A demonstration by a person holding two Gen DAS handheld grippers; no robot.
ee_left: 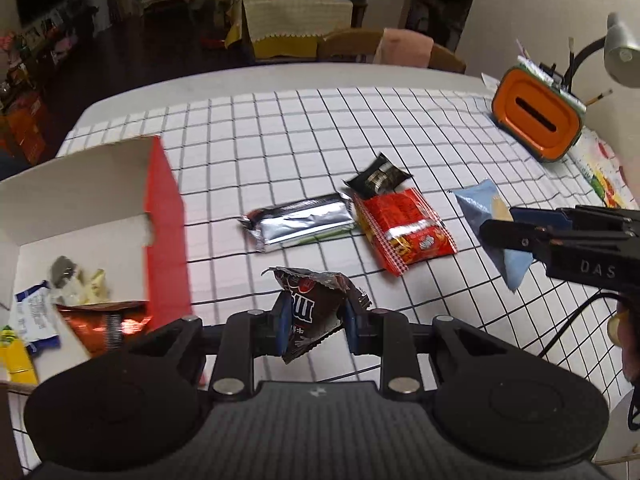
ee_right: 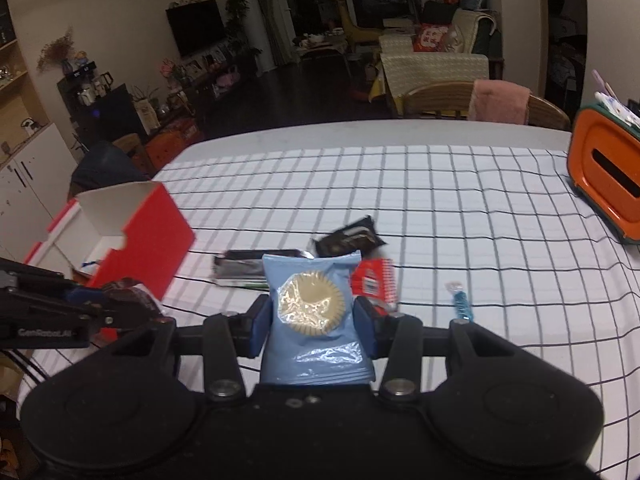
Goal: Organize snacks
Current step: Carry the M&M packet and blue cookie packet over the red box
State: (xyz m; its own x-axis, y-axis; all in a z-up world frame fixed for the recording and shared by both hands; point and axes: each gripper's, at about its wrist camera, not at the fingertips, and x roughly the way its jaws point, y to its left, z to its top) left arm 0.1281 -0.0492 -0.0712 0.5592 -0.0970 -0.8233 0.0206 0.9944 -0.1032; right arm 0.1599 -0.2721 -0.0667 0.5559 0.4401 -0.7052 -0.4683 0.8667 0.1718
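Observation:
My left gripper (ee_left: pixel 314 322) is shut on a brown M&M's bag (ee_left: pixel 314 308), held above the checked tablecloth beside the red box (ee_left: pixel 166 216). My right gripper (ee_right: pixel 314 320) is shut on a light blue cookie packet (ee_right: pixel 316 312), lifted off the table; the left wrist view shows that packet (ee_left: pixel 486 208) at the right in the black fingers. Lying on the cloth are a silver bar wrapper (ee_left: pixel 300 222), a red snack packet (ee_left: pixel 404 228) and a small black packet (ee_left: pixel 378 176). The open box holds several snacks (ee_left: pixel 80 288).
An orange tissue holder (ee_left: pixel 536 116) stands at the table's far right, with a lamp (ee_left: pixel 622 50) behind it. A small blue wrapped candy (ee_right: pixel 460 304) lies right of my right gripper. Chairs (ee_right: pixel 480 100) stand at the far table edge.

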